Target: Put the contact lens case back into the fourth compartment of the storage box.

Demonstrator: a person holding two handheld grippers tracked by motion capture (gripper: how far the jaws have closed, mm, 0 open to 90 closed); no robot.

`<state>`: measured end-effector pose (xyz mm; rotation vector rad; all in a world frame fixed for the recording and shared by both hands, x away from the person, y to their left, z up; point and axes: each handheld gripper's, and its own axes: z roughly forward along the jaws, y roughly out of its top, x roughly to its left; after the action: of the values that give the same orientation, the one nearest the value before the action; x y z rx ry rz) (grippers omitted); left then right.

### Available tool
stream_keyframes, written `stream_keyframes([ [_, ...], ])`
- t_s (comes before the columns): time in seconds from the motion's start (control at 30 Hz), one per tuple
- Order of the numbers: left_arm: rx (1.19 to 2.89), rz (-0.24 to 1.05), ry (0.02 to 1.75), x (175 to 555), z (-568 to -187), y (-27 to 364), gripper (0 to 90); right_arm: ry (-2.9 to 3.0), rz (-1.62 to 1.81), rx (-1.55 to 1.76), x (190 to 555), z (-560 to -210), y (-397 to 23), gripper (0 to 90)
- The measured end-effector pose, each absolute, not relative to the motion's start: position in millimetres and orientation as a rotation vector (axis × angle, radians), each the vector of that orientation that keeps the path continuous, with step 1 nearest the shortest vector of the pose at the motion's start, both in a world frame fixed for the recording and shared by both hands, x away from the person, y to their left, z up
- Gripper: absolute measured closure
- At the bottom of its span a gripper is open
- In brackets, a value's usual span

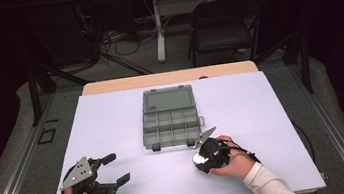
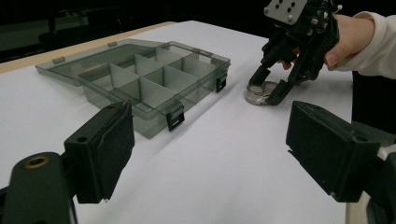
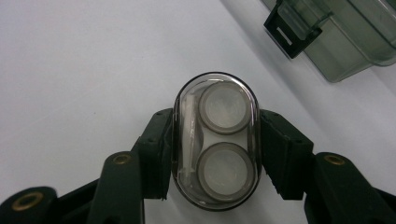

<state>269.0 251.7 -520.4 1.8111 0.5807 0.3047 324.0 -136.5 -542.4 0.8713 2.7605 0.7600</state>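
Clamping an oval clear case (image 3: 215,140) from both long sides, the right gripper (image 3: 215,154) has its two black pads pressed flat against the plastic; its own view looks straight down through the lid and picks out two round lidded cups set one above the other, with a thin pale strip along one side, detail that the other views leave as a small pale disc. From the left gripper view the same right gripper (image 2: 266,88) points steeply down, and the case (image 2: 259,93) lies flat on the white table (image 2: 224,168), near the latched front corner of an open grey compartment box (image 2: 149,84). The left gripper (image 2: 210,154) stands wide apart with nothing between its jaws. The high view places the left gripper (image 1: 114,169) near the table's front left, well apart from the box (image 1: 169,117), its lid laid back.
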Motion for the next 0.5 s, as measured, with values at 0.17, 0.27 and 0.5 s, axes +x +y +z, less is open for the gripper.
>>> stream_keyframes([
  [0.17, 1.812, 0.307, 0.581, 268.9, -520.4, 251.4, 15.9, 2.761, 0.76, 0.869, 324.1, -542.3, -136.6, 48.1],
  [0.27, 1.811, 0.307, 0.582, 268.9, -520.4, 251.5, 16.0, 2.762, 0.76, 0.869, 324.1, -542.3, -136.7, 48.2],
  [0.5, 1.814, 0.306, 0.583, 269.0, -520.5, 251.5, 15.9, 2.764, 0.762, 0.867, 324.5, -542.4, -137.1, 48.2],
])
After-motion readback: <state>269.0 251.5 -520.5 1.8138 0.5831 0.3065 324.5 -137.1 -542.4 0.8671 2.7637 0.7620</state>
